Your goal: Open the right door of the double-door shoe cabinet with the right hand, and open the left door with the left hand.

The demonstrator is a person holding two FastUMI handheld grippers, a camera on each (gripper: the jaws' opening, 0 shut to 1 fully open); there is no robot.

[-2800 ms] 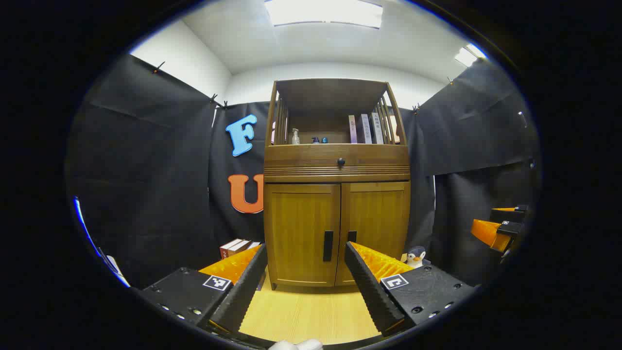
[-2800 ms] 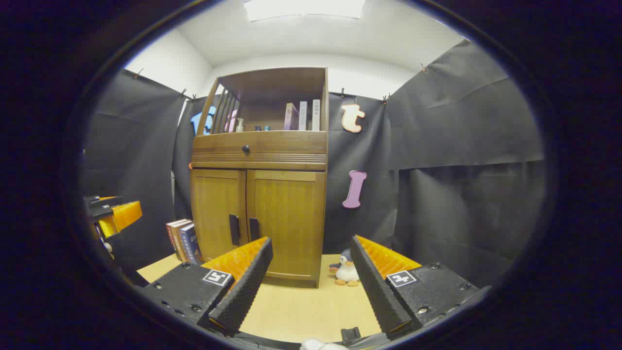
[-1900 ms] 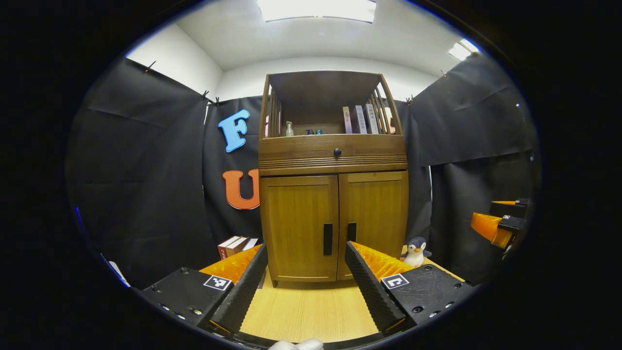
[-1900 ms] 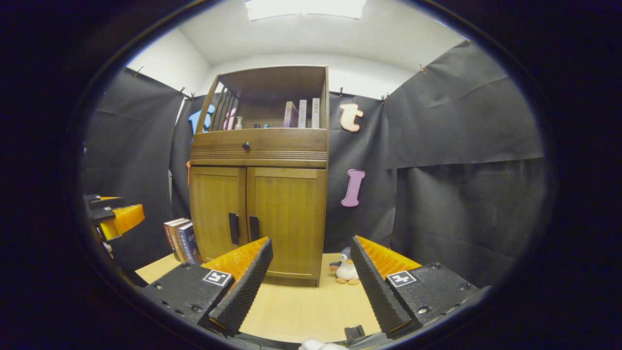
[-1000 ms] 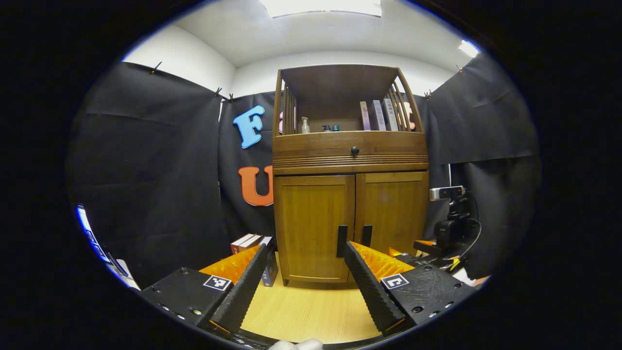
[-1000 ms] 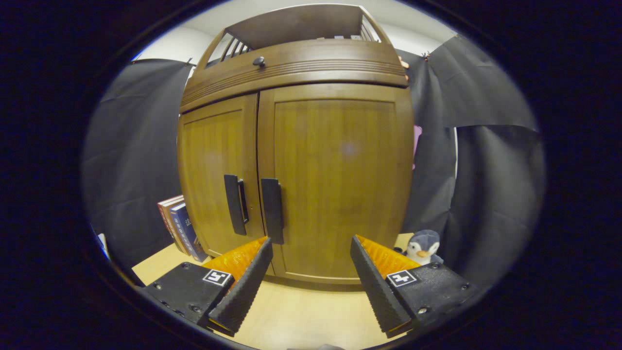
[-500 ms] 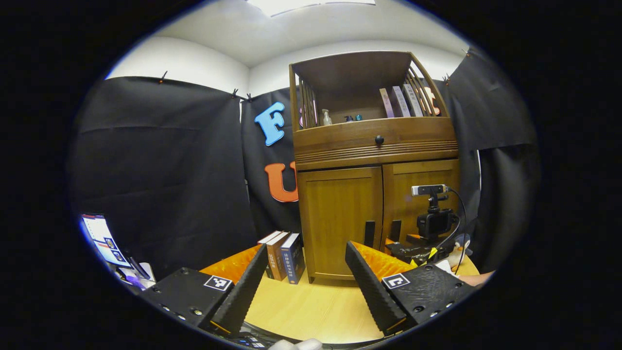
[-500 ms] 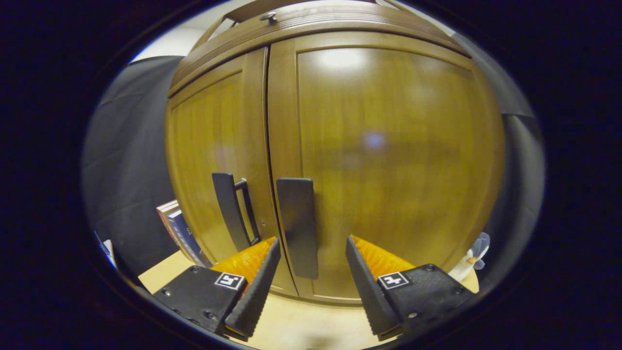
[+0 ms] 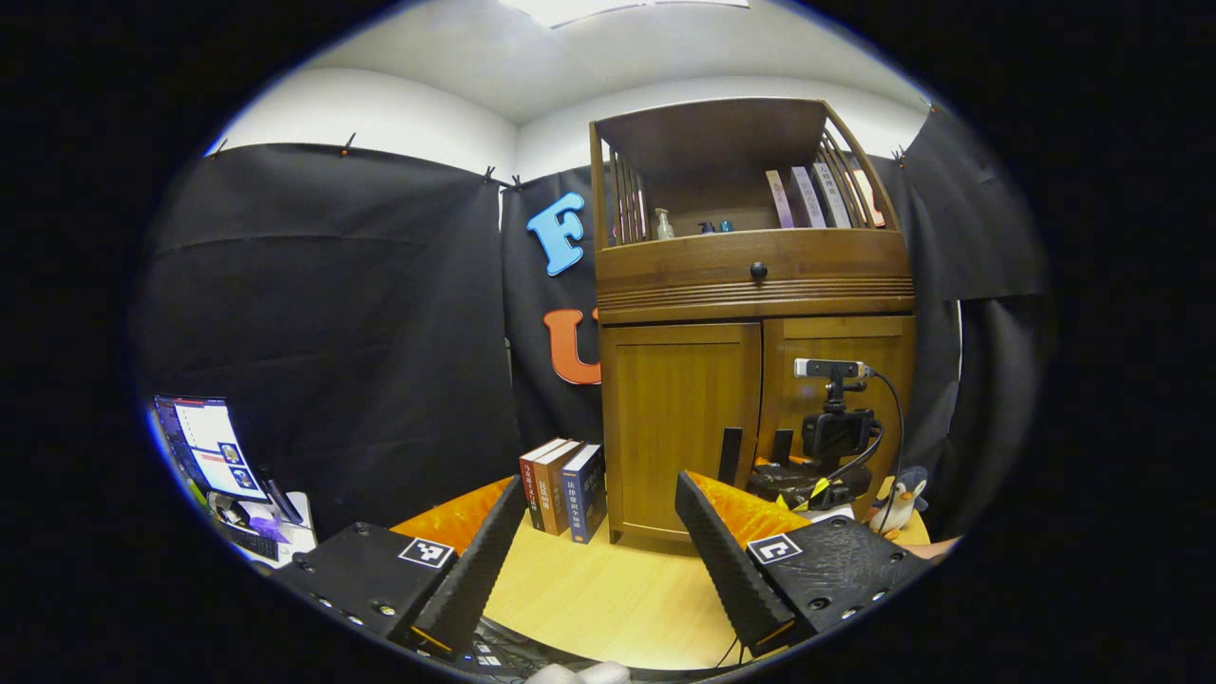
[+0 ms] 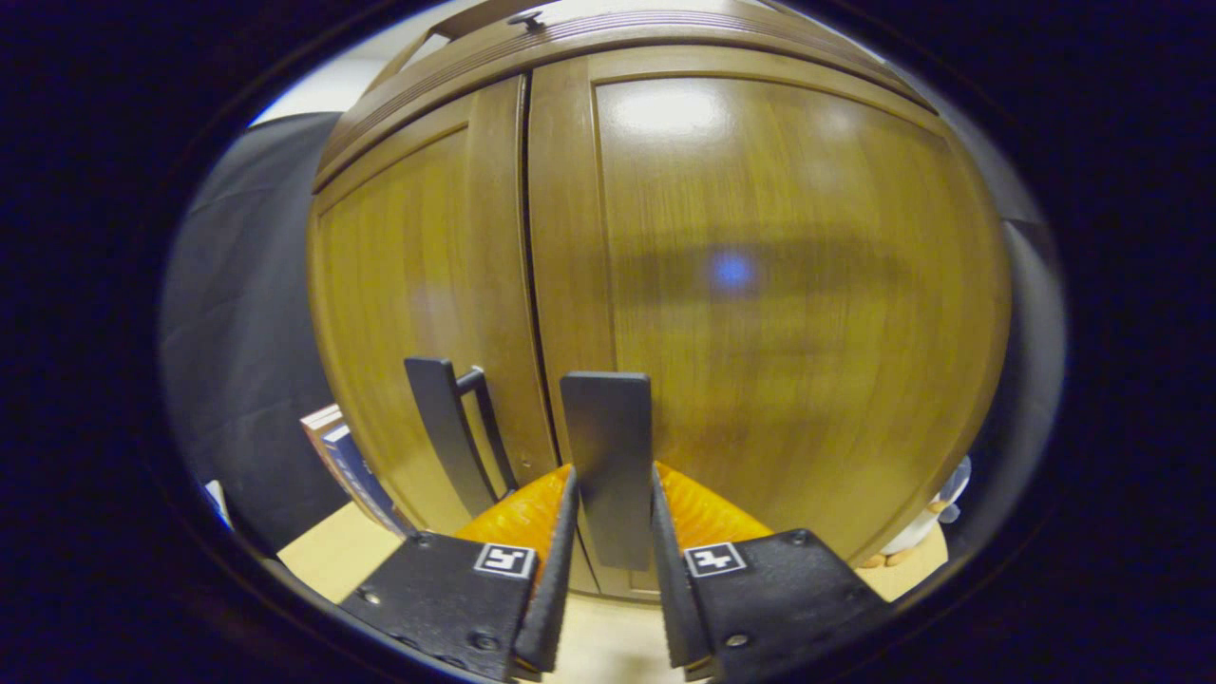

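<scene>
Your right gripper (image 10: 608, 570) fingers (image 10: 556, 579) have closed in from a wide spread and now pinch the right door handle (image 10: 608, 465). Right door (image 10: 760, 285) and left door (image 10: 418, 313) remain shut. Grasp looks ready; pull next. Your left gripper (image 9: 598, 560) has drifted aside, fingers spread, well clear of the shoe cabinet (image 9: 750, 285) on the bench (image 9: 608, 598).

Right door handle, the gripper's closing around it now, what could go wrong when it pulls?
The right gripper straddles only the lower end of the right door handle, so it may slip off downward. Contact isn't clearly visible, so the hold may be loose. The left door handle stands close beside and could get bumped.
</scene>
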